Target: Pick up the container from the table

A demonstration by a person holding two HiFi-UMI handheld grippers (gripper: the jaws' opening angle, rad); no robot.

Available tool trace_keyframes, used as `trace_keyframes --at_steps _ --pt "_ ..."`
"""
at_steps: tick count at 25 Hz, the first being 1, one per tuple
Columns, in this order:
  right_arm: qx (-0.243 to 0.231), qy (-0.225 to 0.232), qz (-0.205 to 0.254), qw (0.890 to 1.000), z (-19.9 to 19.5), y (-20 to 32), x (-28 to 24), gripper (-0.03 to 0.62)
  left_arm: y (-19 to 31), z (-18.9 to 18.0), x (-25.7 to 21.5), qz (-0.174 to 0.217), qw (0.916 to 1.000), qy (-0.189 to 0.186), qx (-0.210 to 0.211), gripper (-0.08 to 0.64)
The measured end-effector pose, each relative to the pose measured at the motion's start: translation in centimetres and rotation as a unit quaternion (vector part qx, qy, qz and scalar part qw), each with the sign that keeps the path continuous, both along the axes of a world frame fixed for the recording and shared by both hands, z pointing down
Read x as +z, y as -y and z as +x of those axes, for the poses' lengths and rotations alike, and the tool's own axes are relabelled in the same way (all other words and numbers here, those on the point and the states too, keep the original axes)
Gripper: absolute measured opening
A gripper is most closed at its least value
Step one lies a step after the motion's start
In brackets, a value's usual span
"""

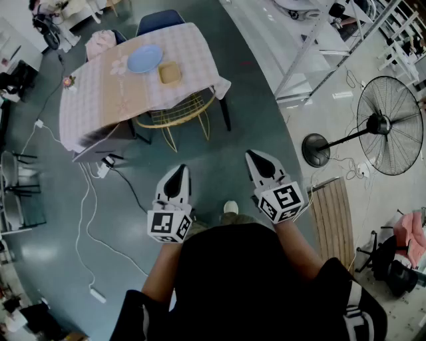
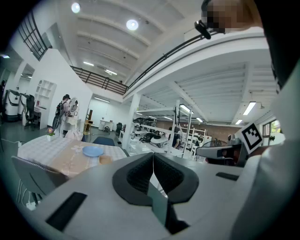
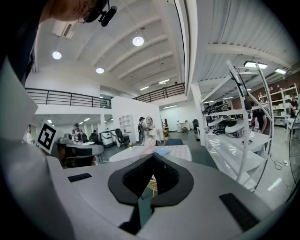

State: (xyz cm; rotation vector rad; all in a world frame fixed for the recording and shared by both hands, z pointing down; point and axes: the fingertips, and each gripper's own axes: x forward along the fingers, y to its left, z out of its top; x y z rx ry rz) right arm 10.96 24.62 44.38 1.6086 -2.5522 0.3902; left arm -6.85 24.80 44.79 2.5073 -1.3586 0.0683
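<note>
A small tan container [image 1: 169, 72] stands on the table with the checked cloth [image 1: 100, 93], next to a blue plate [image 1: 145, 58], far ahead of me. In the left gripper view the container [image 2: 105, 160] and the plate [image 2: 93, 151] show small at the left. The right gripper view shows only the plate [image 3: 161, 151] on the far table. My left gripper [image 1: 178, 174] and right gripper [image 1: 256, 160] are held level over the floor, well short of the table. Both are shut with nothing between the jaws, as the left gripper [image 2: 153, 157] and right gripper [image 3: 152, 159] show in their own views.
A gold wire chair [image 1: 174, 116] is tucked under the table's near side and a blue chair [image 1: 160, 20] stands behind it. White cables [image 1: 86, 220] run across the floor at the left. At the right are a standing fan [image 1: 393, 125], a metal rack [image 1: 326, 46] and a wooden board [image 1: 333, 213].
</note>
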Motion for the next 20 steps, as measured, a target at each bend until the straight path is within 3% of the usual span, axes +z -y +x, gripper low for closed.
trace_keyframes --at_steps 5,10,20 --pt "-0.02 -0.021 0.017 0.999 1.3 0.8 -1.3 -0.003 0.2 1.6 -0.9 0.008 0.9999 -0.012 -0.002 0.006" --pt "-0.039 -0.005 0.013 0.999 1.6 1.5 -1.7 -0.002 0.8 1.7 -1.3 0.016 0.9995 -0.017 -0.019 0.006" --pt "-0.023 -0.004 0.016 1.0 3.7 1.6 -1.2 0.014 1.0 2.1 -1.9 0.03 0.9987 -0.023 -0.034 0.008"
